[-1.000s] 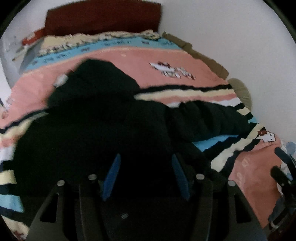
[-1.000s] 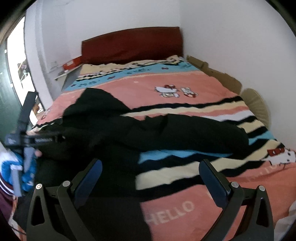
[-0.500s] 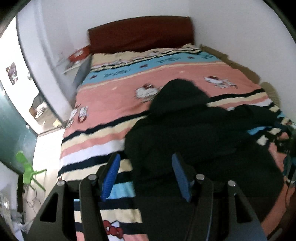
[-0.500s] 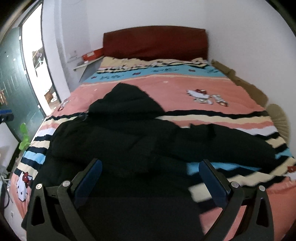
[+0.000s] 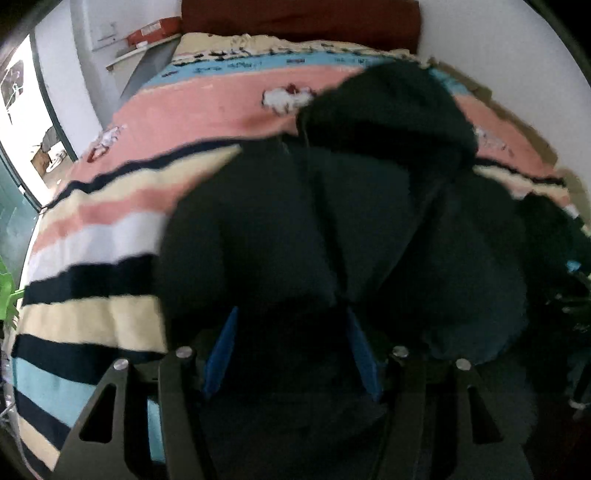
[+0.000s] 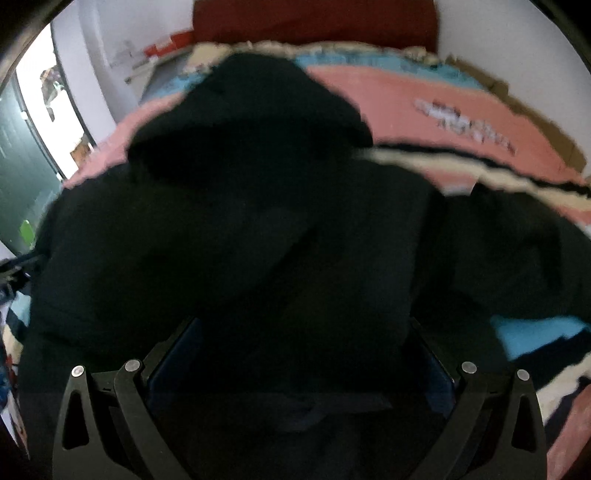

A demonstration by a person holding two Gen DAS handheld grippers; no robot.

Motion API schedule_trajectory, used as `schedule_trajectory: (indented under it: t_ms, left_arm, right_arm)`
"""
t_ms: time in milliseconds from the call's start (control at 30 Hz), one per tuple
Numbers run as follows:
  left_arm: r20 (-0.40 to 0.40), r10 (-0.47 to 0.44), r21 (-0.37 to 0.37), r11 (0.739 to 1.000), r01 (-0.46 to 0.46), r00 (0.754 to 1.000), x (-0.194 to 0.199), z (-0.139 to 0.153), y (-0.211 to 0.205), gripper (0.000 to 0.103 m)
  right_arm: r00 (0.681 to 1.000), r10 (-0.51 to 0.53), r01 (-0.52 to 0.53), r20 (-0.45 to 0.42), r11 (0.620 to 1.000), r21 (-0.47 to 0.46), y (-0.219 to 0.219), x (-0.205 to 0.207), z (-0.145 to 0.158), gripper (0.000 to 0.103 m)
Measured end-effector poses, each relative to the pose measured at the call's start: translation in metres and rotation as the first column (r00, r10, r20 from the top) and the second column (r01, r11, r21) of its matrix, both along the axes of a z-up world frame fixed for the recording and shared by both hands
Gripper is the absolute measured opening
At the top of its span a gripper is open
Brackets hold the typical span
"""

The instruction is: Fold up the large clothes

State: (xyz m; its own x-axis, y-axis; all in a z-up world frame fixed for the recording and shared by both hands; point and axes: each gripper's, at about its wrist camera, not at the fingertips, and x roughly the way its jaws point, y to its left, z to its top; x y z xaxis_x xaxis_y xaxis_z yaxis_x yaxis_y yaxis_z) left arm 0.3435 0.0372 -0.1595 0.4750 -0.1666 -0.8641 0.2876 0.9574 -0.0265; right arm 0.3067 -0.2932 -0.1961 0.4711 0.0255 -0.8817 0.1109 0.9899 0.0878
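Observation:
A large black hooded jacket (image 5: 351, 229) lies spread on the striped bedspread (image 5: 110, 229), its hood (image 5: 388, 99) toward the headboard. In the right wrist view the jacket (image 6: 258, 240) fills most of the frame, with one sleeve (image 6: 517, 251) stretched out to the right. My left gripper (image 5: 291, 314) is open just above the jacket's lower body, blue pads apart with dark cloth between and below them. My right gripper (image 6: 303, 325) is wide open low over the jacket's lower body. Whether either touches the cloth is not clear.
A dark red headboard (image 5: 295, 18) and white walls close the bed's far and right sides. A shelf with a red box (image 5: 147, 33) stands at the far left. A doorway (image 5: 22, 122) opens on the left. Bare bedspread lies left of the jacket.
Both grippers have dropped closer to the jacket, which now fills much more of each view. The left view has swung back toward the jacket. Jaw openings look unchanged.

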Motion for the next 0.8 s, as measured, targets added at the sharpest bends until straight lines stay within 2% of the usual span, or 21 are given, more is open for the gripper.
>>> schedule_trajectory:
  t_ms: [67,167,367,467,600,700,800]
  left_arm:
    - [0.011,0.013,0.011,1.0,-0.014,1.0,-0.003,0.001,-0.004,0.057]
    - [0.023,0.039,-0.011,0.999,-0.039,0.999,-0.012,0.018,-0.002,0.057]
    - [0.074,0.064,-0.079,0.995,-0.058,0.995,-0.051,0.068,0.009,0.057]
    - [0.091,0.094,-0.124,0.989,-0.082,0.991,-0.072,0.09,0.017,0.057]
    - [0.09,0.126,-0.126,0.985,-0.114,0.988,-0.089,0.105,0.024,0.057]
    - [0.079,0.16,-0.141,0.979,-0.148,0.984,-0.1,0.11,0.029,0.057]
    - [0.074,0.186,-0.144,0.974,-0.174,0.98,-0.108,0.11,0.03,0.057]
  right_arm:
    - [1.0,-0.013,0.013,0.004,0.999,0.042,-0.008,-0.002,0.001,0.102]
    - [0.999,-0.031,0.028,0.042,0.996,0.086,-0.023,-0.013,0.016,0.102]
    - [0.976,-0.159,0.138,0.15,0.981,0.139,-0.101,-0.059,0.065,0.102]
    - [0.944,-0.269,0.247,0.19,0.96,0.131,-0.166,-0.088,0.084,0.102]
    - [0.863,-0.457,0.441,0.214,0.889,0.121,-0.275,-0.128,0.092,0.102]
    - [0.811,-0.547,0.532,0.206,0.837,0.13,-0.337,-0.146,0.084,0.102]
    - [0.751,-0.641,0.615,0.155,0.766,0.187,-0.4,-0.161,0.061,0.102]
